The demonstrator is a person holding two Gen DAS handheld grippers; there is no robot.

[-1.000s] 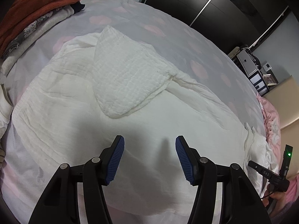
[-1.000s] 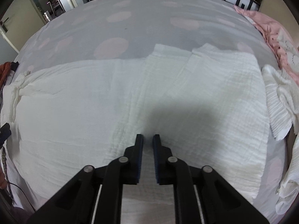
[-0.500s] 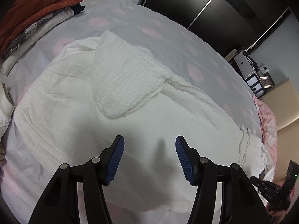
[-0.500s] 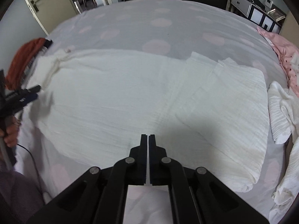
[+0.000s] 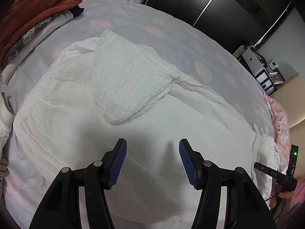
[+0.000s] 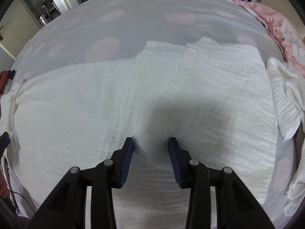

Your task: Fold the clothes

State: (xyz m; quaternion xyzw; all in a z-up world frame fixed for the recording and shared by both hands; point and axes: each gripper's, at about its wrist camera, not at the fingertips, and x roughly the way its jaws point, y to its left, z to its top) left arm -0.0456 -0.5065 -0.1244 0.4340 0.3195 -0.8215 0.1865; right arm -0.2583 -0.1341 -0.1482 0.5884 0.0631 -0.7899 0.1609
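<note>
A large white crinkled garment (image 5: 76, 114) lies spread on the bed, with one corner flap (image 5: 129, 80) folded over onto it. It also fills the right wrist view (image 6: 190, 95). My left gripper (image 5: 152, 160) is open and empty, hovering just above the near part of the cloth. My right gripper (image 6: 151, 152) is open, low over the cloth with its fingertips (image 6: 129, 143) at the fabric's surface and nothing held between them.
The bed has a grey cover with pink dots (image 6: 152, 19). A pile of folded clothes topped by a rust-red towel (image 5: 34, 9) sits at the far left. More white clothes (image 6: 286, 99) and pink bedding (image 6: 276, 19) lie at the right.
My right gripper was shut and has opened, and it has dropped back down close to the cloth. My left gripper stays open and nearly still.
</note>
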